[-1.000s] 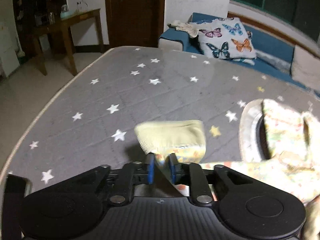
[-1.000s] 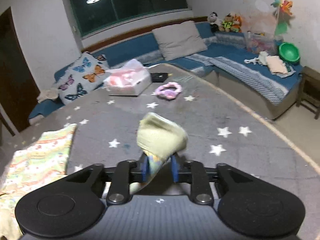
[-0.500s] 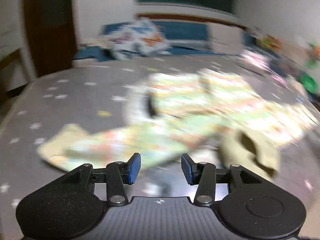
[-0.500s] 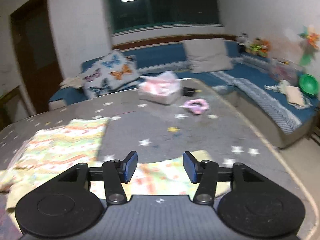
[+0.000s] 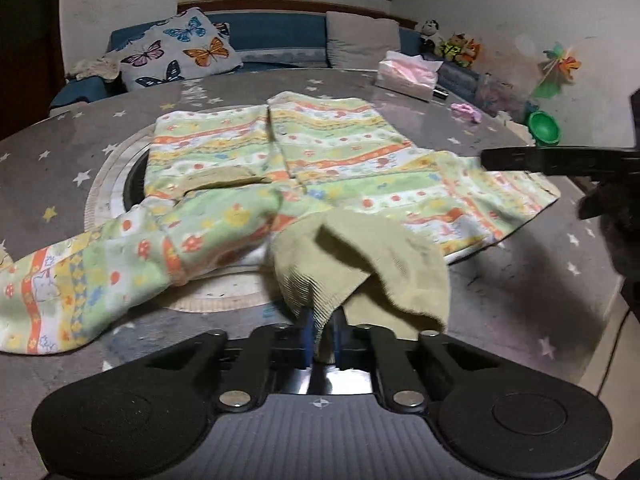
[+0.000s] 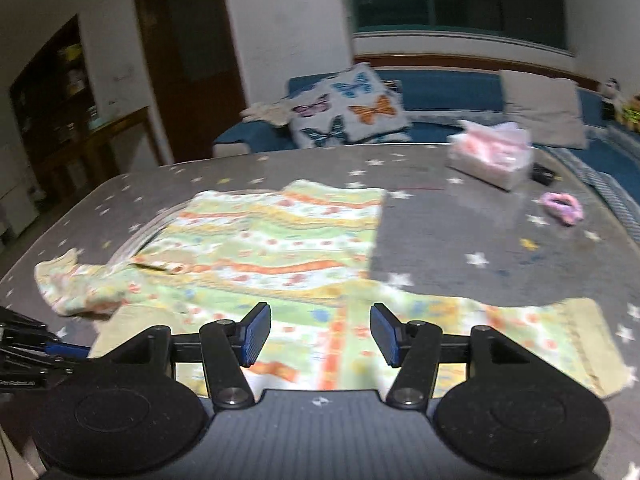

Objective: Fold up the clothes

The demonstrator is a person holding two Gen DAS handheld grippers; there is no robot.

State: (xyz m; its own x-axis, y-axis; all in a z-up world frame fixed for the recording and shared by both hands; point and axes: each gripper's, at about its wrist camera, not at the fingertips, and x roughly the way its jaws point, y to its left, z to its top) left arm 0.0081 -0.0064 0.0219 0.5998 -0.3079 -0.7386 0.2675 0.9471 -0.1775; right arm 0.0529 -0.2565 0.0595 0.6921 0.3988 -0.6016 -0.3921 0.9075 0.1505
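1. My left gripper (image 5: 322, 342) is clamped tight on the ribbed olive cuff (image 5: 320, 288) of the shirt (image 5: 320, 148); the cloth bunches up right between the blue pads.
2. My right gripper (image 6: 320, 334) holds nothing. Its jaws are opening, and the shirt's printed sleeve (image 6: 500, 332) lies flat below them, untouched.
3. The shirt lies spread on the grey star-print table (image 5: 60, 152), over the round ring (image 5: 100, 184) set into the tabletop. Its body points away from me toward the sofa, and one sleeve trails off to each side.
4. I judge the shirt light, soft and limp. It will sag and drape from any pinch point, slide easily on the smooth top, and crease wherever it is dropped.
5. The cuffs and hem are the best holds, I think, because the thicker ribbing gives the pads something to bite. A pinch in mid-fabric would likely pick up one layer only.
6. Beyond the shirt, toward the sofa, sits a tissue box (image 6: 492, 160), with a pink hair tie (image 6: 562, 206) just beside it. Both are well apart from the shirt.
7. A butterfly pillow (image 5: 176, 52) rests on the sofa, off the table.
8. Nothing lies on the shirt. My own grippers are close together, so they could knock into each other over it.
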